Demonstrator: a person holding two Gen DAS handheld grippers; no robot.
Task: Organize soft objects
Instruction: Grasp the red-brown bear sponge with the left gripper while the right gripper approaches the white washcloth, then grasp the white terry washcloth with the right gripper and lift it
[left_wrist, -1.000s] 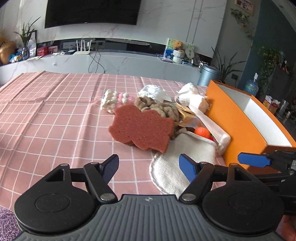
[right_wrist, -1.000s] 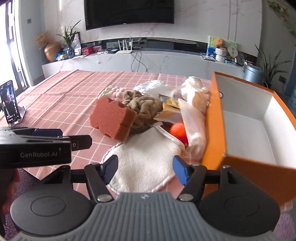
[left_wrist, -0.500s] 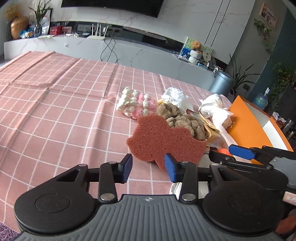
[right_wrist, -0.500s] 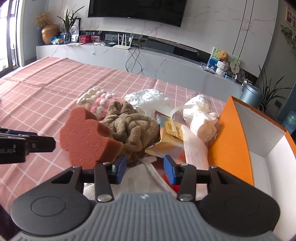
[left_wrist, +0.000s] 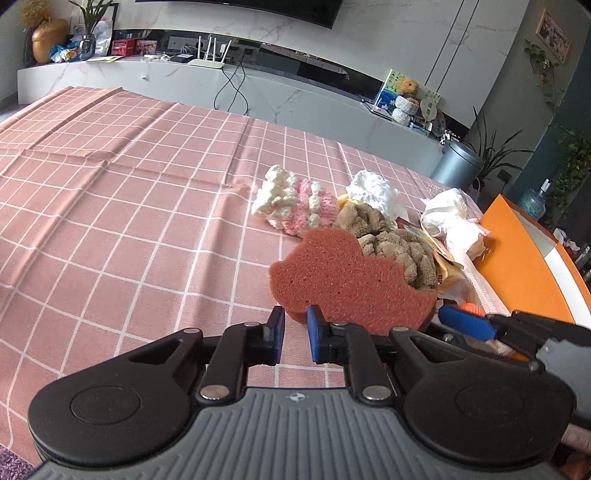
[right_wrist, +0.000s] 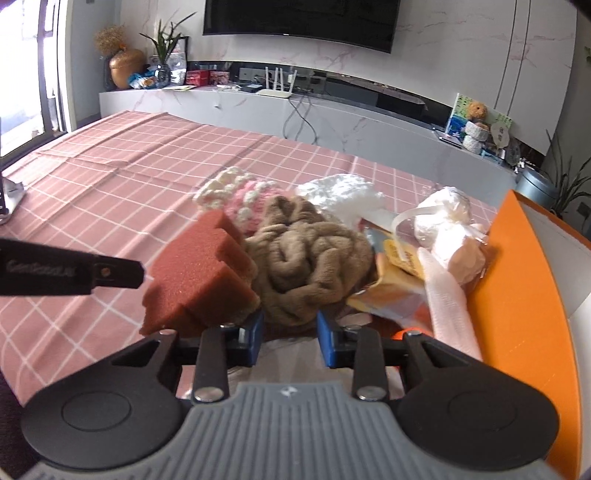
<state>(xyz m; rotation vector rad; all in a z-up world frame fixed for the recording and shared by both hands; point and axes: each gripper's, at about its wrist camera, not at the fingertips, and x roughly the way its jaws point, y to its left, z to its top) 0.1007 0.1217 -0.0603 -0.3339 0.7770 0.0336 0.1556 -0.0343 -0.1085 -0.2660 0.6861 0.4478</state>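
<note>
A red-brown sponge (left_wrist: 347, 284) lies at the near edge of a pile of soft things on the pink checked tablecloth (left_wrist: 129, 229). My left gripper (left_wrist: 295, 332) has its jaws narrowed around the sponge's near edge. The sponge also shows in the right wrist view (right_wrist: 199, 277). My right gripper (right_wrist: 290, 339) has a medium gap between its jaws, low over a cream cloth (right_wrist: 288, 347) just before the brown plush bundle (right_wrist: 306, 262). Whether it pinches the cloth is hidden.
Behind the sponge lie a pink-and-white knitted piece (left_wrist: 295, 203), a white fluffy ball (left_wrist: 373, 192), a white bagged item (right_wrist: 443, 221) and yellow packets (right_wrist: 395, 273). An open orange box (right_wrist: 517, 295) stands right of the pile. A phone stand (right_wrist: 7, 199) sits far left.
Both grippers moved forward and down toward the pile and narrowed their jaws. The left jaws closed in on the sponge's edge; the right jaws narrowed over the cream cloth.
</note>
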